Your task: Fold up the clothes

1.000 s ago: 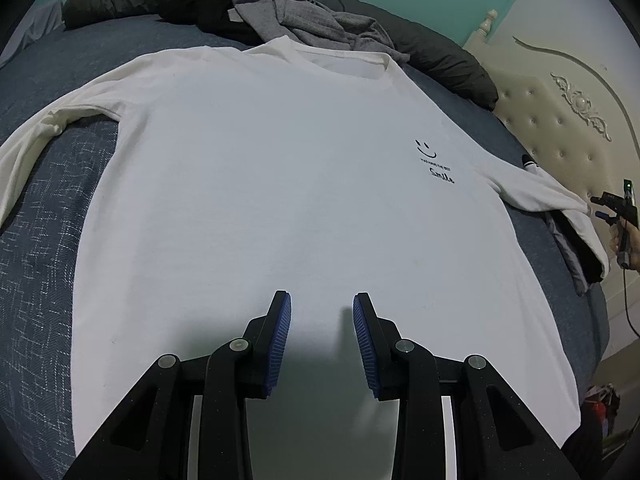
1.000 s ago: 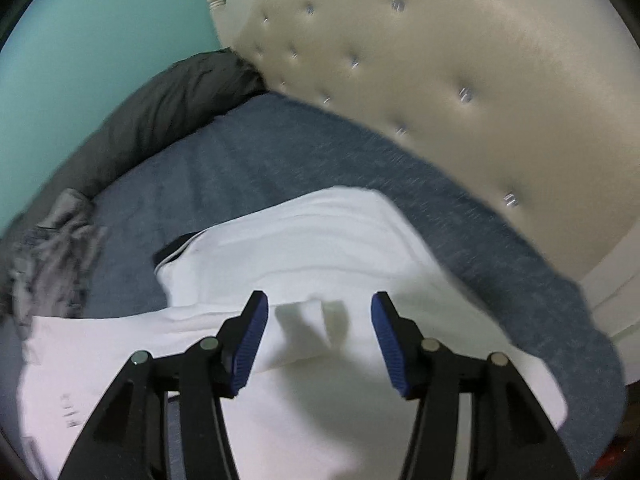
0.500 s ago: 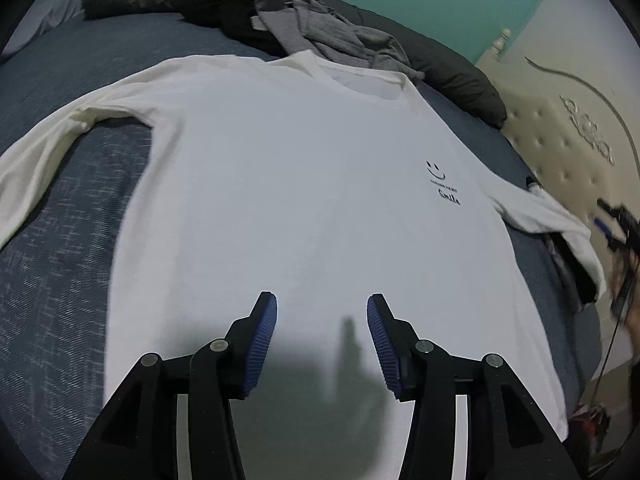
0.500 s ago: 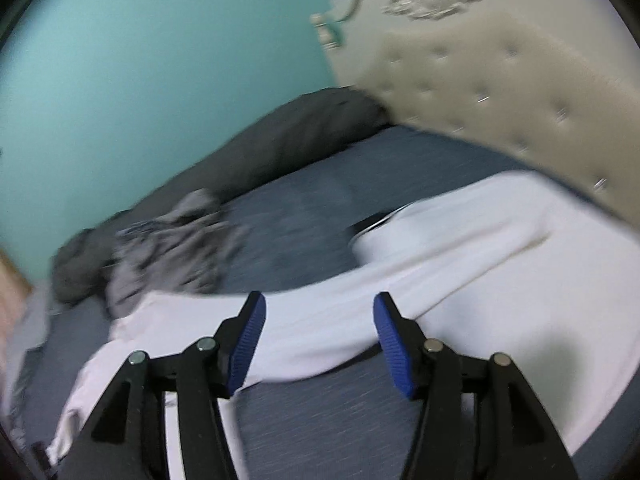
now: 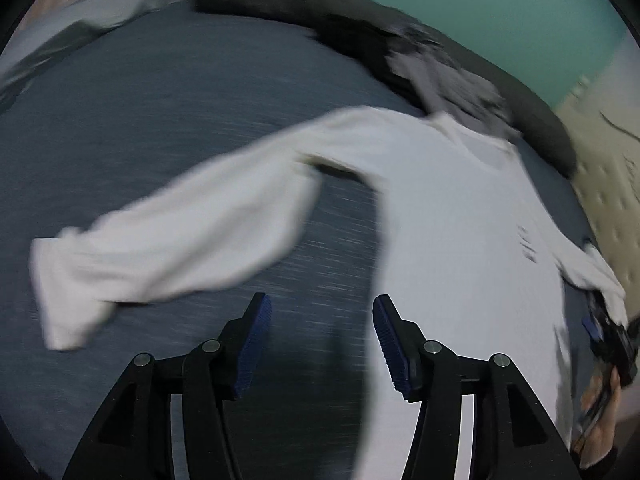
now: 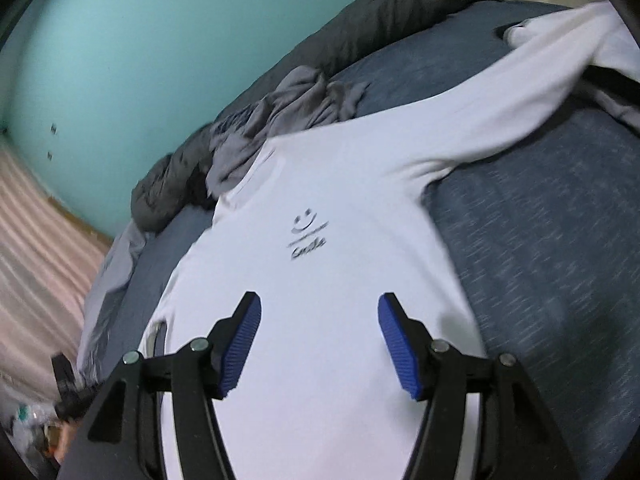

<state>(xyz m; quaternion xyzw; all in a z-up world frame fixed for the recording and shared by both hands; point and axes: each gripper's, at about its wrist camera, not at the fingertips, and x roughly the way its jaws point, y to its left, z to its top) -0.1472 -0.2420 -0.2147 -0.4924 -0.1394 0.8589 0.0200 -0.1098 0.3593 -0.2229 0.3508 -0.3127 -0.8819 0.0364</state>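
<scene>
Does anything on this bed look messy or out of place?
Yes. A crumpled grey garment lies bunched against the white shirt collar, and the shirt's far sleeve cuff is folded back on itself over something dark. Otherwise the shirt lies flat on the blue bedspread.

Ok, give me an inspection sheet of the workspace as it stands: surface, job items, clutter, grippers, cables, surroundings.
Surface: bed with a dark blue cover, mostly bare on both sides of the shirt.
Job's things: white long-sleeve shirt lying flat, front up, smiley print showing; both sleeves spread out to the sides, nothing folded yet.
Clutter: crumpled grey garment by the collar; dark grey duvet bunched along the far edge.
Grippers: left gripper over the cover beside the shirt's edge, jaws opening, nothing between them; right gripper open over the shirt's chest, nothing gripped.
Cables: nothing seen.
Surroundings: teal wall; cream tufted headboard.
</scene>
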